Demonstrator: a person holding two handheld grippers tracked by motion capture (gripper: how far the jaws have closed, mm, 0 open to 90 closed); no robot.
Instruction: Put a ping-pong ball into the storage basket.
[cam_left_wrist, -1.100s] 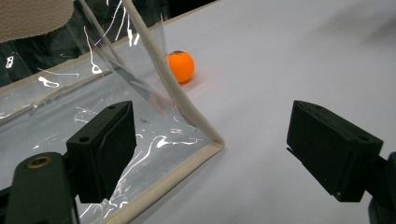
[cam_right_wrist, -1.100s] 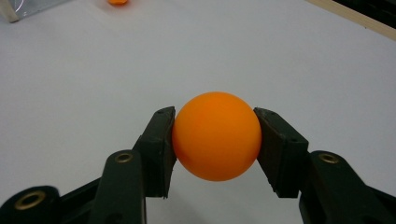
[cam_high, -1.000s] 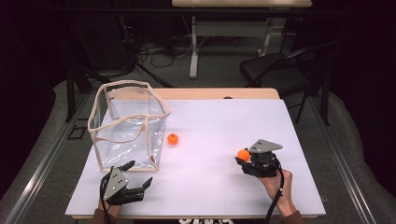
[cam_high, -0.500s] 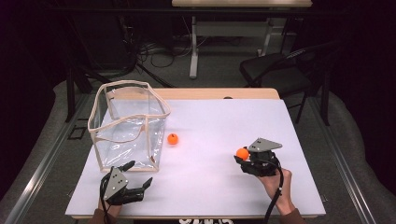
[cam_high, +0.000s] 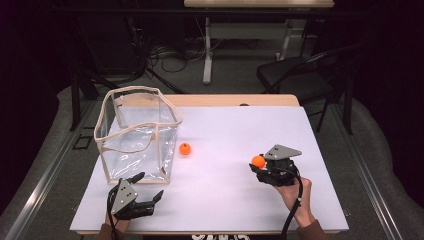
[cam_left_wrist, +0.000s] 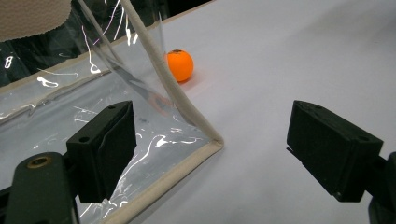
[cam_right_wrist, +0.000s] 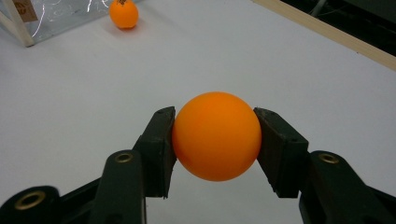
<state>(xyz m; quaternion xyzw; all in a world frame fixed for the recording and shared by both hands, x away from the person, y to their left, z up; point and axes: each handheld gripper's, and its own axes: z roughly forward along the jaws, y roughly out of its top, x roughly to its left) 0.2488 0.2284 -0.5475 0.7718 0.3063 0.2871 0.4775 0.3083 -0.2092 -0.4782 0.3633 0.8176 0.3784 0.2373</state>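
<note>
My right gripper (cam_high: 258, 165) is at the table's right front, shut on an orange ball (cam_high: 258, 160) and held a little above the white surface. In the right gripper view the ball (cam_right_wrist: 216, 136) sits squarely between both pads of the gripper (cam_right_wrist: 215, 128). A second orange ball (cam_high: 185, 148) lies on the table just right of a clear bag with beige trim (cam_high: 137, 135). My left gripper (cam_high: 150, 184) rests open at the front left by the bag's near corner. In the left gripper view its jaws stand wide on either side of that corner (cam_left_wrist: 212, 142), and the loose ball (cam_left_wrist: 180, 65) lies beyond.
The white table top (cam_high: 300, 130) has a wooden strip along its back edge (cam_high: 225, 100). A black chair (cam_high: 295, 77) and floor cables lie beyond it. Open surface stretches between the two grippers.
My right gripper and its ball have edged slightly away from the front edge. The left gripper, the bag and the loose ball have stayed put.
</note>
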